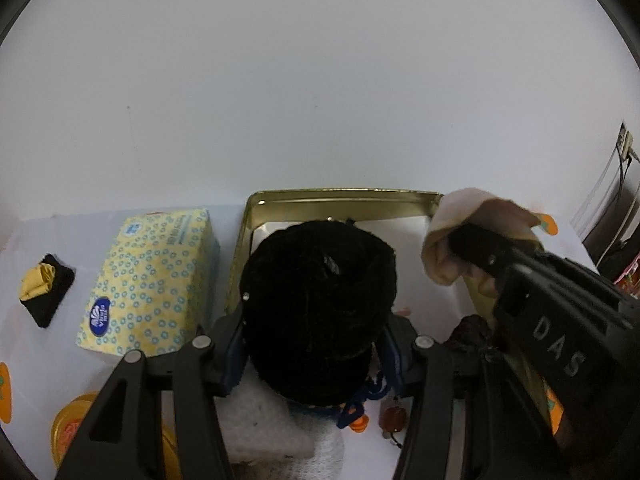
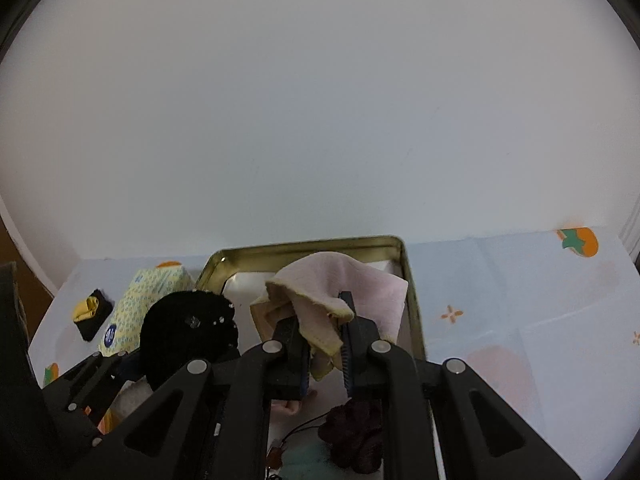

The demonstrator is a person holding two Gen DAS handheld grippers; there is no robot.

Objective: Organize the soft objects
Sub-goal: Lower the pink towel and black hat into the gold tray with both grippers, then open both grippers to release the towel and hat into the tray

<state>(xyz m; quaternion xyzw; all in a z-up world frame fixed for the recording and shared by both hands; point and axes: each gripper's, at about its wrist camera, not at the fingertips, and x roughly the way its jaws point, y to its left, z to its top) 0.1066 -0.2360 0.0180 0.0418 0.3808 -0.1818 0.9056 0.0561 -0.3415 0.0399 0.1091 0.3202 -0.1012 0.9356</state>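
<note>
Socks come first at the bench's left edge: a small black and yellow folded bundle (image 1: 46, 290), and beside it a yellow tissue pack (image 1: 154, 280) dotted with blue rings, lying toward the back edge. Next to that sits a gold tin tray (image 1: 256, 208) with a white lining, its far rim close to the back edge of the bench.

Only the left wrist view shows the near-left corner, where a round gold lid (image 1: 66, 428) lies, along with a white knitted cloth (image 1: 264, 420) and a blue cord (image 1: 362, 400) under the gripper. Only the right wrist view shows the bench's right side, with its orange fruit print (image 2: 580, 242) at the back right corner, and a dark maroon scrunchie (image 2: 354, 438) lying at the tray's near end.

The left gripper (image 1: 316, 344) is clamped on a black fuzzy hat (image 1: 320, 300), a round, deep-pile thing with a few small pale specks; it bulges up between the pads and hangs over the tray's near-left part.

The right gripper (image 2: 326, 344) is pinched tight on a pale pink cloth (image 2: 340, 280) with a yellowish hem; the fabric drapes loosely forward over both fingertips, above the tray's right half, just beside the hat.
</note>
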